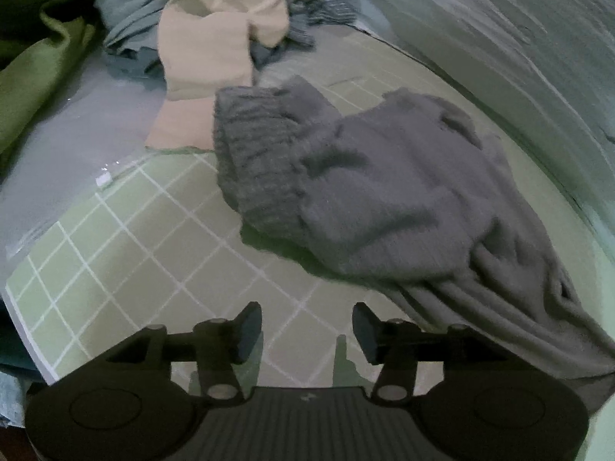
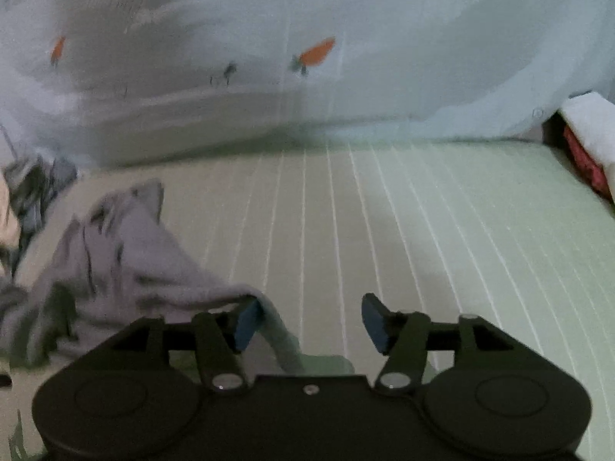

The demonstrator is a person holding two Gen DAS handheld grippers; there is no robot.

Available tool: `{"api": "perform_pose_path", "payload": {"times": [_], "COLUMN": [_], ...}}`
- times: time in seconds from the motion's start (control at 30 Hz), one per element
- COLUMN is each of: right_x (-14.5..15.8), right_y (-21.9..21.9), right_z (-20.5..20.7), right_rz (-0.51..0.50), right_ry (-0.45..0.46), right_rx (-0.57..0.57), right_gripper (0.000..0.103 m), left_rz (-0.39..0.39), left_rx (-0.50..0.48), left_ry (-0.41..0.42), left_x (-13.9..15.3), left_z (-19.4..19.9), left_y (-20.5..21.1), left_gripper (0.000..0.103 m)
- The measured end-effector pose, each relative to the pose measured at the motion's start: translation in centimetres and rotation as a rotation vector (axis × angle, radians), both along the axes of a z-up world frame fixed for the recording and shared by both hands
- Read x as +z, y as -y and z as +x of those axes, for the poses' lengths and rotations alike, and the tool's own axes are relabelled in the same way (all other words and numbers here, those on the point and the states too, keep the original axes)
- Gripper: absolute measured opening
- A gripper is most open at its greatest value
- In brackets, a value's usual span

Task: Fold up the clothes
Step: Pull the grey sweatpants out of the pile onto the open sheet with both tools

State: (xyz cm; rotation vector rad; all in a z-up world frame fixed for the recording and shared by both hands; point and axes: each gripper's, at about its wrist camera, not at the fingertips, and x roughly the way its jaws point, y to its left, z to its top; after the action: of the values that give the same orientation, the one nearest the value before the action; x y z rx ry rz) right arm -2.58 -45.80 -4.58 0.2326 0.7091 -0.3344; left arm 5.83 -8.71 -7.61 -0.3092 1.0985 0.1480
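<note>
A grey knitted sweater (image 1: 384, 192) lies crumpled on the green checked bed sheet (image 1: 153, 238), its ribbed hem toward the upper left. My left gripper (image 1: 305, 330) is open and empty, just below the sweater's near edge. In the right wrist view the same sweater (image 2: 127, 261) lies at the left, and a fold of it drapes against the left finger. My right gripper (image 2: 313, 322) is open, with the jaws wide apart over the sheet (image 2: 423, 230).
A pile of clothes sits at the far left: a cream garment (image 1: 215, 50), blue fabric (image 1: 130, 11) and green fabric (image 1: 42, 61). A pale quilt with carrot print (image 2: 307, 57) borders the bed's far side. A red and white object (image 2: 588, 146) lies at the right.
</note>
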Motion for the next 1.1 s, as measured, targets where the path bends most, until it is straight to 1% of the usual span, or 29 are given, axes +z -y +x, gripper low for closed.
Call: {"api": "perform_pose_path", "payload": {"times": [0.07, 0.13, 0.2, 0.27, 0.3, 0.33, 0.37, 0.43, 0.53, 0.67, 0.77, 0.83, 1.0, 1.07, 1.1], "right_x": [0.3, 0.3, 0.5, 0.7, 0.7, 0.5, 0.2, -0.6, -1.8, -3.2, -4.2, -4.3, -2.5, -2.2, -2.5], "right_y": [0.0, -0.1, 0.1, 0.6, 0.7, 0.8, 0.7, 0.1, -1.5, -4.2, -6.2, -6.9, -6.5, -6.5, -6.8], "right_z": [1.0, 2.0, 2.5, 2.4, 2.3, 2.2, 2.3, 2.5, 3.9, 6.6, 8.8, 10.0, 11.9, 12.4, 12.6], "right_rz": [-0.006, -0.024, -0.041, -0.053, -0.059, -0.061, -0.062, -0.052, -0.05, -0.087, -0.157, -0.184, -0.127, -0.133, -0.148], "right_ry": [0.018, 0.032, 0.043, 0.051, 0.047, 0.03, 0.011, -0.032, -0.103, -0.177, -0.221, -0.214, -0.122, -0.113, -0.129], "right_rx": [-0.02, -0.042, -0.075, -0.115, -0.132, -0.133, -0.124, -0.077, 0.042, 0.216, 0.306, 0.331, 0.353, 0.376, 0.392], "right_gripper": [0.065, 0.065, 0.066, 0.07, 0.076, 0.079, 0.079, 0.079, 0.079, 0.079, 0.079, 0.078, 0.078, 0.078, 0.078], "left_rz": [-0.005, -0.015, -0.017, -0.009, -0.002, 0.007, 0.015, 0.026, 0.012, 0.002, 0.01, 0.016, 0.032, 0.039, 0.042], "left_rx": [0.018, 0.035, 0.031, 0.007, -0.002, -0.016, -0.029, -0.051, -0.052, -0.037, -0.039, -0.041, -0.047, -0.05, -0.051], "left_ry": [-0.008, -0.025, -0.042, -0.059, -0.068, -0.077, -0.083, -0.095, -0.105, -0.097, -0.096, -0.095, -0.094, -0.093, -0.093], "left_x": [-0.3, -0.7, -1.2, -1.6, -1.8, -1.9, -2.1, -2.5, -3.0, -3.1, -3.1, -3.1, -3.2, -3.2, -3.3], "left_z": [1.3, 2.8, 4.3, 5.6, 6.1, 6.4, 6.6, 6.6, 6.3, 6.0, 6.0, 6.0, 6.0, 6.1, 6.1], "left_y": [-0.5, -0.8, -0.9, -0.6, -0.4, -0.2, 0.1, 0.4, 0.3, -0.3, -0.1, 0.1, 0.4, 0.6, 0.6], "left_gripper": [0.061, 0.062, 0.062, 0.062, 0.062, 0.062, 0.063, 0.065, 0.065, 0.066, 0.067, 0.067, 0.072, 0.074, 0.075]}}
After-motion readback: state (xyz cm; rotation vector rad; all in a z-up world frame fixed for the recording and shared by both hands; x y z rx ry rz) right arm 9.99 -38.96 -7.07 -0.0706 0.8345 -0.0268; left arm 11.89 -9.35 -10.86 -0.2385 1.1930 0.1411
